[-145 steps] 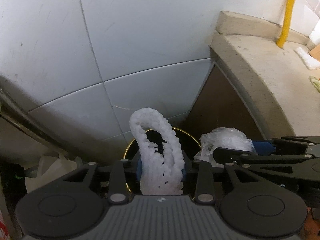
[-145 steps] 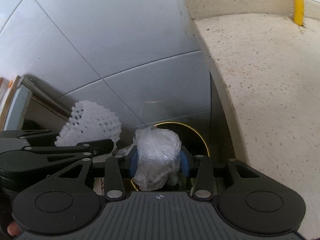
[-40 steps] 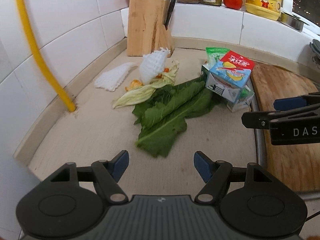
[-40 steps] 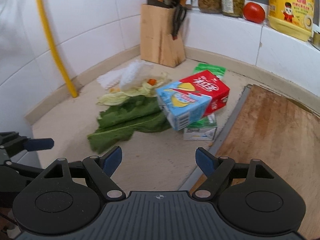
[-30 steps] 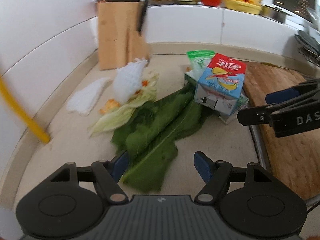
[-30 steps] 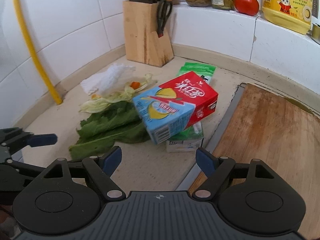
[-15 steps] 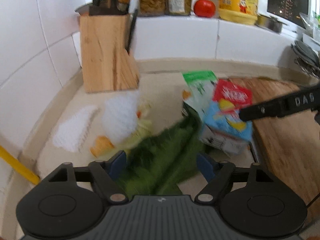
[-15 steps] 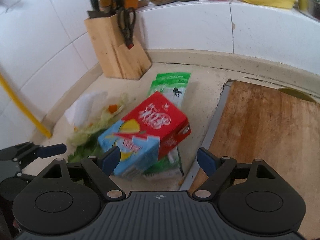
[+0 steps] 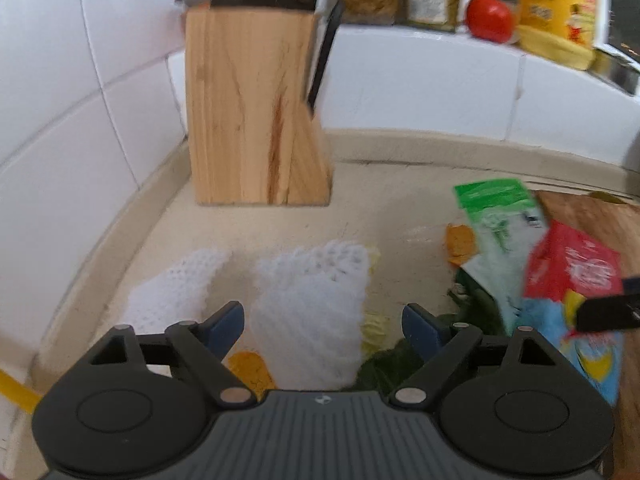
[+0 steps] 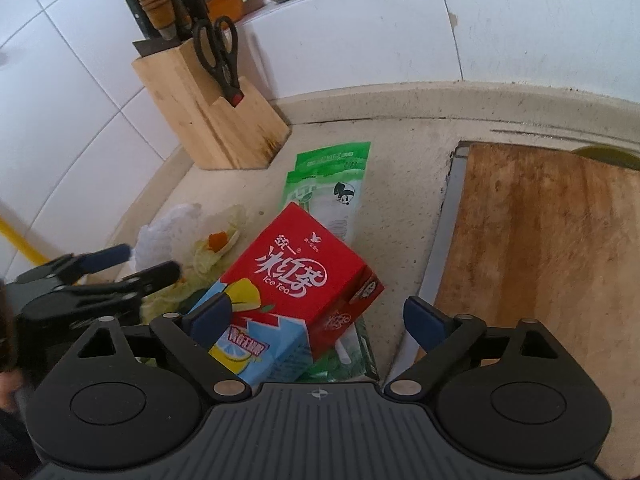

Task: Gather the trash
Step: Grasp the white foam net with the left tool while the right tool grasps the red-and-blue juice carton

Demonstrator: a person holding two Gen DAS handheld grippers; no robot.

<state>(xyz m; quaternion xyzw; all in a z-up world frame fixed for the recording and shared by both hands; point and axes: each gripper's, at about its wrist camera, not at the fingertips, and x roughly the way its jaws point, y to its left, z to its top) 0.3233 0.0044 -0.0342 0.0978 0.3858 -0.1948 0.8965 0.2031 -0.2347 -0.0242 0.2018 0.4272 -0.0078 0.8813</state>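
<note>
Blur softens two foam nets (image 9: pixel 316 312) before the knife block (image 9: pixel 252 108); left gripper (image 9: pixel 322 326) and right gripper (image 10: pixel 316 320), jaws just widening, grip nothing, the right's straddling one tea carton (image 10: pixel 296 276).

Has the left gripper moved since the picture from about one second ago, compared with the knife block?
Yes. The left gripper has moved toward the knife block, which now looks much nearer; its open jaws, just opening wider, now frame the white foam net.

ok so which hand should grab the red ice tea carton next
Right. The right gripper is open with the red ice tea carton lying between its fingers already. The left gripper, also open, is lined up on the white foam net instead, with the carton off to its right.
</note>
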